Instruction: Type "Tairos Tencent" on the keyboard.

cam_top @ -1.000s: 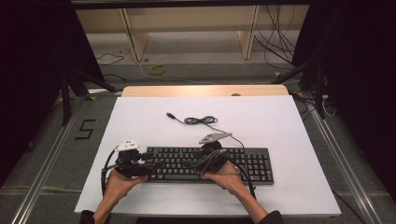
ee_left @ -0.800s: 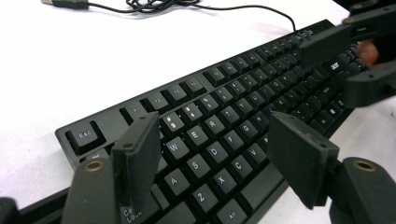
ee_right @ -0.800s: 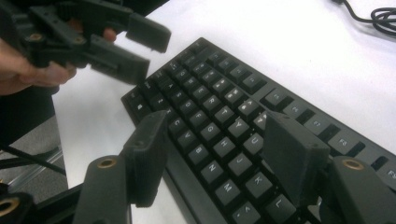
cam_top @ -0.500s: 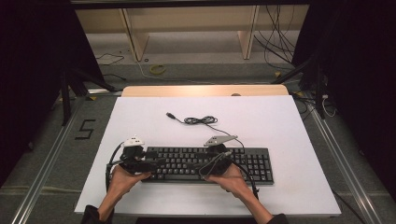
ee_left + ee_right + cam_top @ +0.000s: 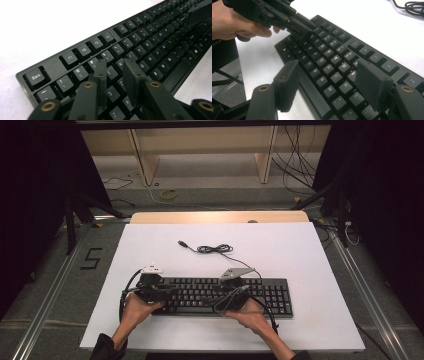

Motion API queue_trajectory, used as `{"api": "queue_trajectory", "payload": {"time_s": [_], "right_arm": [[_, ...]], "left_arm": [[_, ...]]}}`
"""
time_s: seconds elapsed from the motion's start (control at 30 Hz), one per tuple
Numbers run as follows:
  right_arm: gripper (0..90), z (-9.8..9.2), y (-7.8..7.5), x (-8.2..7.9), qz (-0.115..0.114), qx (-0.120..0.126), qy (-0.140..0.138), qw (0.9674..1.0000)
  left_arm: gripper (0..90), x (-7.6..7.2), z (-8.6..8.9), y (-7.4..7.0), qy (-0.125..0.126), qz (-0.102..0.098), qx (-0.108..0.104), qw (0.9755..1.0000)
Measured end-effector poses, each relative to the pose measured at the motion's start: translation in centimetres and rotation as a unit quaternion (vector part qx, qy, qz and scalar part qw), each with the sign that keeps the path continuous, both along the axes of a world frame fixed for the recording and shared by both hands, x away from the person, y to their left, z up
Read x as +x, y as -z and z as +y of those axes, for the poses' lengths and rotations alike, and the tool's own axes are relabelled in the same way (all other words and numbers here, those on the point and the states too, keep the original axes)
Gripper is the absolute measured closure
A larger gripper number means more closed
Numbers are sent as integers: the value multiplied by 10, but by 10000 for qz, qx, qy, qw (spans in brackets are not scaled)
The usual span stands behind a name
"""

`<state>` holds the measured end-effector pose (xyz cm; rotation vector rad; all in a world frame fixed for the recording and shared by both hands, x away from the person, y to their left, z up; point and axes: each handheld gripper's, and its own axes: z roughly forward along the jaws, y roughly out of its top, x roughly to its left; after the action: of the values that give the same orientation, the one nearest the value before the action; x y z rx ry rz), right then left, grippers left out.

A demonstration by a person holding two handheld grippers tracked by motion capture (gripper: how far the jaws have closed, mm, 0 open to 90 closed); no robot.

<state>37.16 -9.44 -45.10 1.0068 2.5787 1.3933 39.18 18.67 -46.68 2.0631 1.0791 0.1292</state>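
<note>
A black keyboard (image 5: 220,295) lies near the front of the white table (image 5: 310,255), and its cable (image 5: 212,249) coils behind it. My left gripper (image 5: 167,295) hovers low over the keyboard's left end. In the left gripper view its jaws (image 5: 113,62) have just been closing. They stand open by a narrow gap above the E and R keys, with nothing between them. My right gripper (image 5: 212,301) sits over the middle of the keyboard and points toward the left one. Its jaws (image 5: 329,67) have just been opening and are wide apart above the letter keys, holding nothing.
The cable's plug (image 5: 182,243) lies loose on the table behind the keyboard. A wooden shelf (image 5: 200,145) stands beyond the table's far edge. Metal rails (image 5: 50,295) run along both sides. The left gripper (image 5: 299,25) and the hand holding it reach over the keys in the right gripper view.
My left gripper has shifted a little to the right over the keyboard's left end, and its jaws are narrower. The right hand has stayed in place.
</note>
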Motion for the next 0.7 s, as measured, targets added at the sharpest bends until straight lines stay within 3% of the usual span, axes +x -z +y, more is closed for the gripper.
{"api": "queue_trajectory", "payload": {"time_s": [0.33,0.7], "right_arm": [[361,-3,1,-1,-8,-10,33,10000],[349,-4,1,-2,-1,-7,39,10000]], "left_arm": [[886,5,-10,0,105,-17,250,9996],[890,10,-14,3,91,50,353,9993]]}}
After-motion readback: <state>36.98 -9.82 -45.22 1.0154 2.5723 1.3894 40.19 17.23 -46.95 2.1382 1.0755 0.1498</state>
